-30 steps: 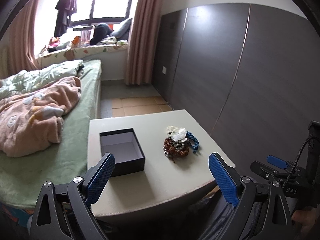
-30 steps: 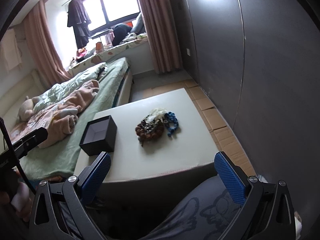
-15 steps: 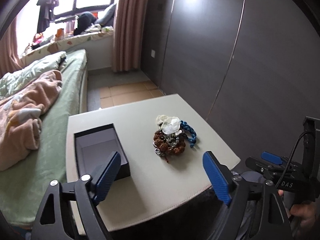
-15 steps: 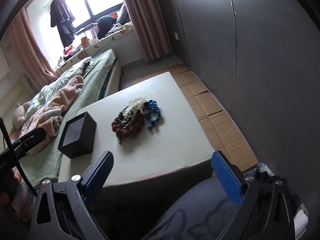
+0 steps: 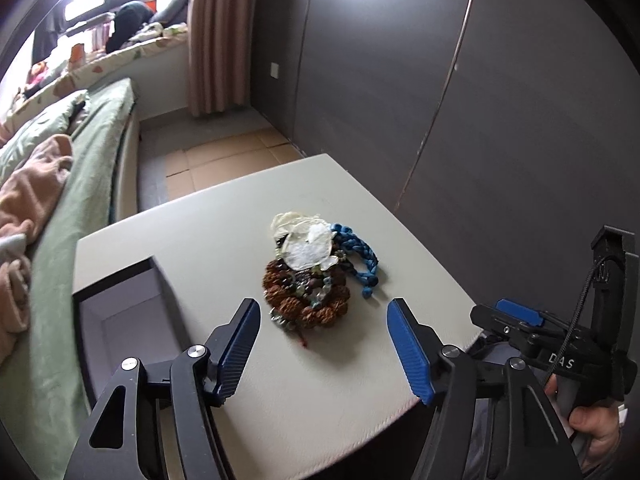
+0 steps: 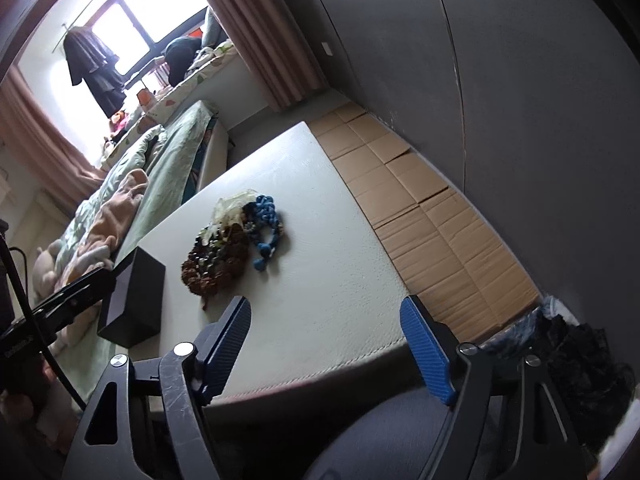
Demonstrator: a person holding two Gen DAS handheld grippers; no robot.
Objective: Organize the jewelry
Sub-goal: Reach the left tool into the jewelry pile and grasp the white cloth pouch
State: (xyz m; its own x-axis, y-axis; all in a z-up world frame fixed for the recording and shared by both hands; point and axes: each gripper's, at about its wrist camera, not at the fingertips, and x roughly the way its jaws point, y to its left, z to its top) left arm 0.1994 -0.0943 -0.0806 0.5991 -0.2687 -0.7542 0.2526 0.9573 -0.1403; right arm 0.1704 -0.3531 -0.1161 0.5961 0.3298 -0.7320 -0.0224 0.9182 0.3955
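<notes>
Left wrist view shows dark grey wall panels (image 5: pixel 500 92) behind the pale table (image 5: pixel 224 220), with a green bed (image 5: pixel 76 184) alongside it. On that table an open black box (image 5: pixel 120 320) sits toward the bed, and the jewelry pile (image 5: pixel 310 276) lies mid-table. My left gripper (image 5: pixel 320 344) hovers wide open just short of the pile, holding nothing; my right gripper (image 6: pixel 324 344), equally spread and empty, hangs at the table's near edge.

Daylight pours from the blown-out window (image 6: pixel 132 20) far left, the grey wall (image 5: pixel 500 92) stays dim, soft shadows sit on the tabletop (image 5: pixel 224 240), and fisheye edges bend and blacken.
</notes>
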